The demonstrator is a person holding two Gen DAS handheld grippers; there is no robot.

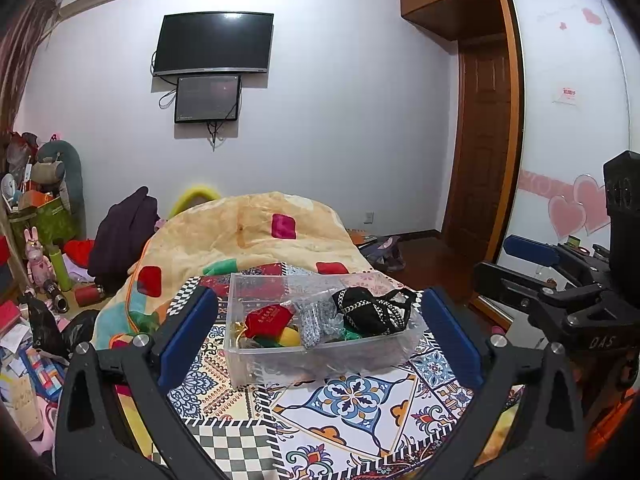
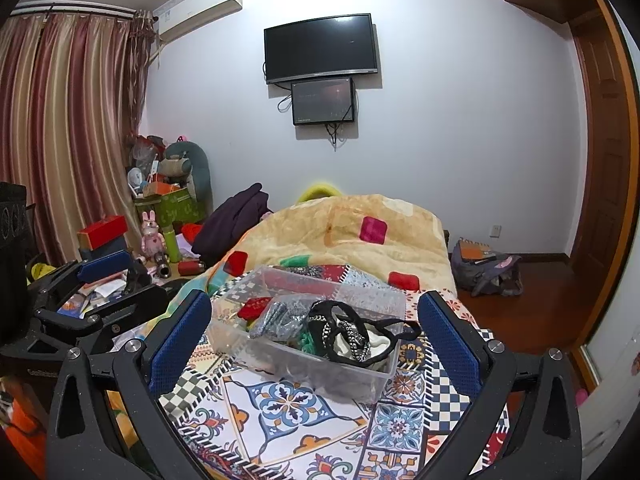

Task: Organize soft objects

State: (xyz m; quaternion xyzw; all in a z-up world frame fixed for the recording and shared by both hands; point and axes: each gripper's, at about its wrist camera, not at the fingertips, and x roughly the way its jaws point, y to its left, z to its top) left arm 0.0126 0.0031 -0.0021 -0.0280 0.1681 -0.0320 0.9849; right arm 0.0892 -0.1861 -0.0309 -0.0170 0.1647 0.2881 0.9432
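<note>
Bedroom, patterned surface point(image 1: 352, 408) | clear bin point(image 1: 256, 364) already holds soft items point(image 1: 372, 312) | left gripper point(image 1: 320, 340), right gripper point(image 2: 316, 340) wide, empty | likely near done

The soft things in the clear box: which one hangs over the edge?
The black bag with chain trim; its strap drapes over the box rim, while the red pouch stays inside.

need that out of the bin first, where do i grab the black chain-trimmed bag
Grip the black bag's strap where it drapes over the clear bin's right rim, coming from above right with the right tool: the loop sits proud and free of the pile.
</note>
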